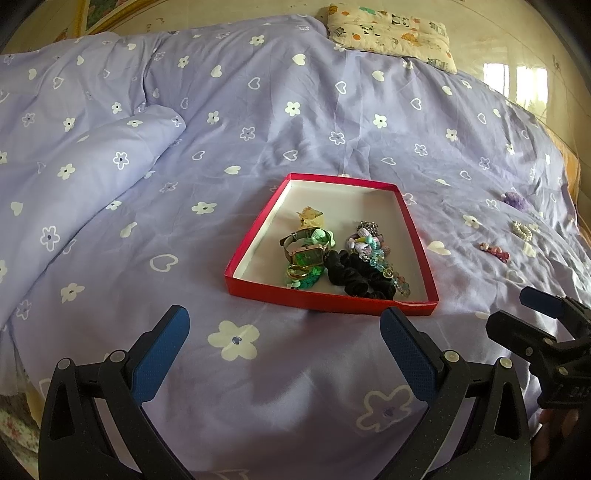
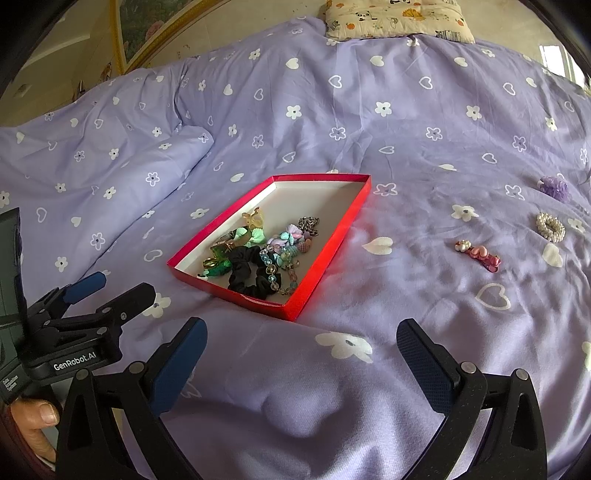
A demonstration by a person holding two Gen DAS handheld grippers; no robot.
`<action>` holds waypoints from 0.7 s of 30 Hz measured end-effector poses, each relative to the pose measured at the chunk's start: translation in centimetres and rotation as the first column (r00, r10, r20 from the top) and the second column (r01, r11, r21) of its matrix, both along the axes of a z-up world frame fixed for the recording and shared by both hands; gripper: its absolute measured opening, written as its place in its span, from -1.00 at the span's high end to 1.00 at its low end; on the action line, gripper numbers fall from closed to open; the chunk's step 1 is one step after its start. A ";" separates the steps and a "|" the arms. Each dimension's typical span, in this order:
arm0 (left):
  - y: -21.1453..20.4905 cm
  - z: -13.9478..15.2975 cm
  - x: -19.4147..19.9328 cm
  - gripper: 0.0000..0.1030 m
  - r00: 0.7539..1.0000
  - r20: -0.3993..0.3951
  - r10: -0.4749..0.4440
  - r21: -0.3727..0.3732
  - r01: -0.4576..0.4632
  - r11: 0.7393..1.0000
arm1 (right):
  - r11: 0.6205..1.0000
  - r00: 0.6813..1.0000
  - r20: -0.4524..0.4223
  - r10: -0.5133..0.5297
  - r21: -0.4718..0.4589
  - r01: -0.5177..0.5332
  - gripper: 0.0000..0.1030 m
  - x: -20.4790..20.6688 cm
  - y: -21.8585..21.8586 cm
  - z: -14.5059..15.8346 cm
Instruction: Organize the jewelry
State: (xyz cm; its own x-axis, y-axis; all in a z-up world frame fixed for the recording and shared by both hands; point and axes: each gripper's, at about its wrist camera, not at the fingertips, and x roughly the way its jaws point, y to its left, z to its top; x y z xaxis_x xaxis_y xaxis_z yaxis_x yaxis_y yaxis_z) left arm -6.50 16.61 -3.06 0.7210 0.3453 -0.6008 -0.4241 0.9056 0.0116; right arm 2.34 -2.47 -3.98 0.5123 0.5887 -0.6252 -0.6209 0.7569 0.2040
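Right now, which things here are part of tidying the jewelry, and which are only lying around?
Part of the job:
- red tray with jewelry in it
- pink hair clip
- pearl scrunchie
- purple hair tie
- left gripper and right gripper, both open

Just lying about:
- patterned pillow
- folded duvet

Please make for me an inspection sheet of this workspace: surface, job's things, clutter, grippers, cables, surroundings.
Surface: purple bedspread with white flowers and hearts, wrinkled.
Job's things: red tray holding black scrunchie, green watch, bead bracelets and clips. Outside it, to the right on the bedspread: pink hair clip, pearl scrunchie, purple hair accessory.
Clutter: nothing seen.
Grippers: left hand-held gripper open, empty; right hand-held gripper open, empty. Both are short of the tray.
Cables: nothing seen.
Surroundings: patterned pillow at far edge; rolled duvet on the left.
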 end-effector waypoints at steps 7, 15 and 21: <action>0.1 0.0 0.1 -1.00 1.000 -0.001 -0.002 0.000 0.002 1.000 | 1.000 1.000 0.004 0.005 0.001 -0.005 -1.00 0.1 0.1 0.6; 0.1 0.0 0.0 -1.00 1.000 -0.001 -0.002 0.001 0.002 1.000 | 1.000 1.000 0.011 0.011 0.002 -0.011 -1.00 0.1 0.1 0.8; 0.2 0.0 0.0 -1.00 1.000 -0.001 -0.003 0.000 0.003 1.000 | 1.000 1.000 0.011 0.011 0.002 -0.011 -1.00 0.1 0.1 0.8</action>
